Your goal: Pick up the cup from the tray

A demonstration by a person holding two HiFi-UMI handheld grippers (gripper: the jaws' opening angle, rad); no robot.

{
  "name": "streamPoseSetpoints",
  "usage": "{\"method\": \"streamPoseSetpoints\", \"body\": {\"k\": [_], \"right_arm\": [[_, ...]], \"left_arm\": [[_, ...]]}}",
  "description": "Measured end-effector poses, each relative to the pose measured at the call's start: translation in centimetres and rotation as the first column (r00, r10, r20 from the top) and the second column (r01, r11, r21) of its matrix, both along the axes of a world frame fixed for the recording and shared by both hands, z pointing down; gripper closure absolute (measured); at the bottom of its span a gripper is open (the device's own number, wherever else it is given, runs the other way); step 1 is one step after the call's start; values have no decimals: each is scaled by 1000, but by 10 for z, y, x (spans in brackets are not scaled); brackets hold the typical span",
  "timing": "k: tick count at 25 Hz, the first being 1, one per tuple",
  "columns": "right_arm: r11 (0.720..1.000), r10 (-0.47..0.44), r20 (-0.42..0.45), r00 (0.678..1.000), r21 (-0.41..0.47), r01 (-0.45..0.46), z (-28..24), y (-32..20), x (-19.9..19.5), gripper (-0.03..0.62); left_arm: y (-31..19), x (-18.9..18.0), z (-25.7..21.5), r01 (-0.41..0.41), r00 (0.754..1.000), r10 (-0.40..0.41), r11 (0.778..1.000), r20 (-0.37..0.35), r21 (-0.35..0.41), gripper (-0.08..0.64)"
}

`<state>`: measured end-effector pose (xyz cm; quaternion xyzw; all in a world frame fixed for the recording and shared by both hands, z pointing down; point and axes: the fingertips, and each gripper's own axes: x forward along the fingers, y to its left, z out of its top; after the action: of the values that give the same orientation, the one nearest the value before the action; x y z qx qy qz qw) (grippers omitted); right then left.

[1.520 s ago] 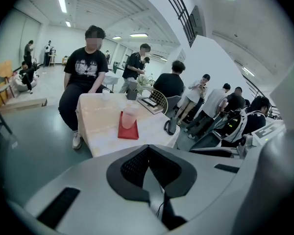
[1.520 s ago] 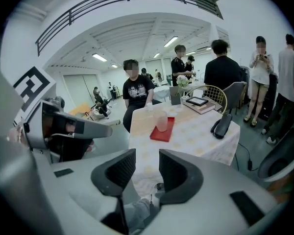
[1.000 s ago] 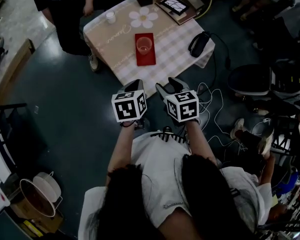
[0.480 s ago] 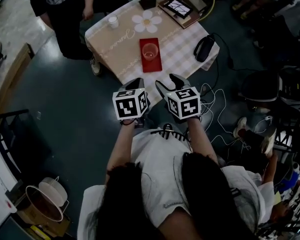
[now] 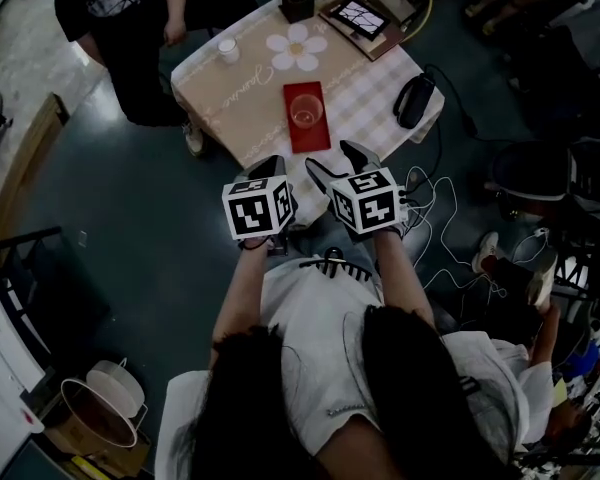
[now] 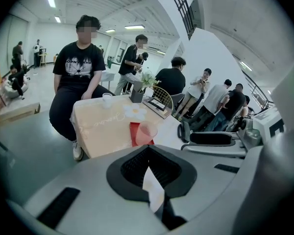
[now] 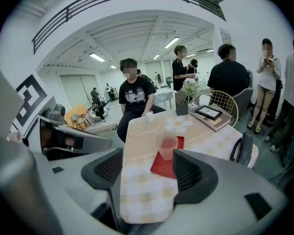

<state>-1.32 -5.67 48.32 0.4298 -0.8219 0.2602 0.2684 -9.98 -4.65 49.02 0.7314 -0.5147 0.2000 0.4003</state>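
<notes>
Cup (image 5: 303, 111) on red tray (image 5: 307, 134) on counter (image 5: 248, 80), right gripper (image 5: 332, 161) opening, empty, left gripper (image 5: 272, 165) closed, empty, both short of counter.

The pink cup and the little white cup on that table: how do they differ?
The pink cup is see-through and looks larger; the white cup is opaque and smaller. The pink cup stands on the red tray; the white cup stands straight on the tablecloth. The pink cup is mid-table; the white cup is at the edge by the seated person. Both stand upright, untouched.
</notes>
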Motion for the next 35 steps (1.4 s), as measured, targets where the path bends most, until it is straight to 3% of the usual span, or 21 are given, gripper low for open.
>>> {"method": "streamPoseSetpoints", "body": {"k": [14,35], "right_arm": [[995,-94,-76,993,7,95,24,-57,-7,206],[975,-189,-173,967,-151,164,96,-115,-27,181]], "left_arm": [[-47,0,18,33,999,-33,999,9,-35,557],[-96,-4,60,104,994,-99,982,37,-157,557]]}}
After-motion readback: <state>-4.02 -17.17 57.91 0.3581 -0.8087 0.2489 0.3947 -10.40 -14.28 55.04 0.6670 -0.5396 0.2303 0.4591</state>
